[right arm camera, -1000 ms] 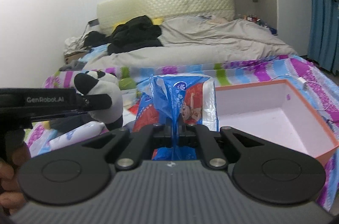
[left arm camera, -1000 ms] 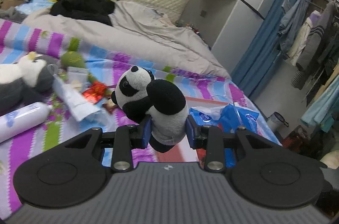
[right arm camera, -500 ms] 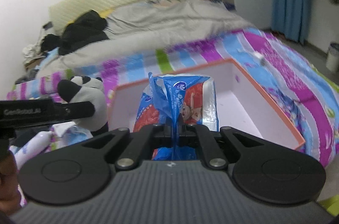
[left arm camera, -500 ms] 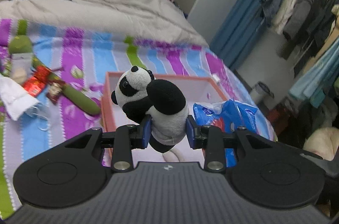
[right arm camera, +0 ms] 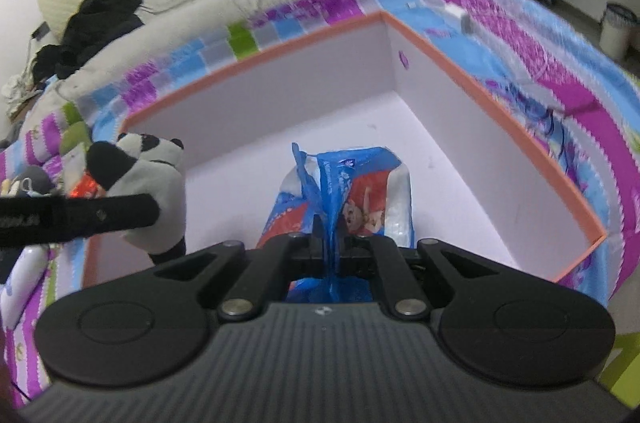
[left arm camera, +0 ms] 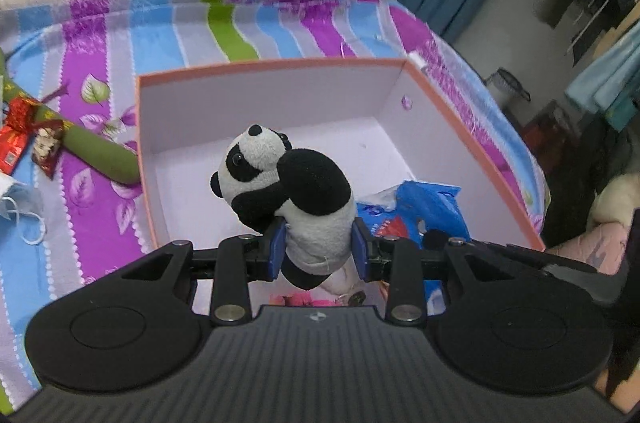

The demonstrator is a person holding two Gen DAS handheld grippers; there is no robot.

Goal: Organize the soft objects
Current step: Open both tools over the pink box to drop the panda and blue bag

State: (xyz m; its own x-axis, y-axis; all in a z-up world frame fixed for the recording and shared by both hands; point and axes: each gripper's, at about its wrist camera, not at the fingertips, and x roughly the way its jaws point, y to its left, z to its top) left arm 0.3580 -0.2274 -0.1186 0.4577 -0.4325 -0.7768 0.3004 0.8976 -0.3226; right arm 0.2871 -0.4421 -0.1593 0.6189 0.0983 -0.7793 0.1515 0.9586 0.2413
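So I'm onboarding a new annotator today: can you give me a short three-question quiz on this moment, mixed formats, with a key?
1. True or false: the left gripper is shut on the panda plush.
2. Multiple choice: the right gripper pinches the blue tissue pack by A) a cardboard flap, B) its bunched plastic wrapper, C) a string.
3. Fill in: both items are held over the open ____ with the orange rim.

Key: 1 true. 2 B. 3 box.
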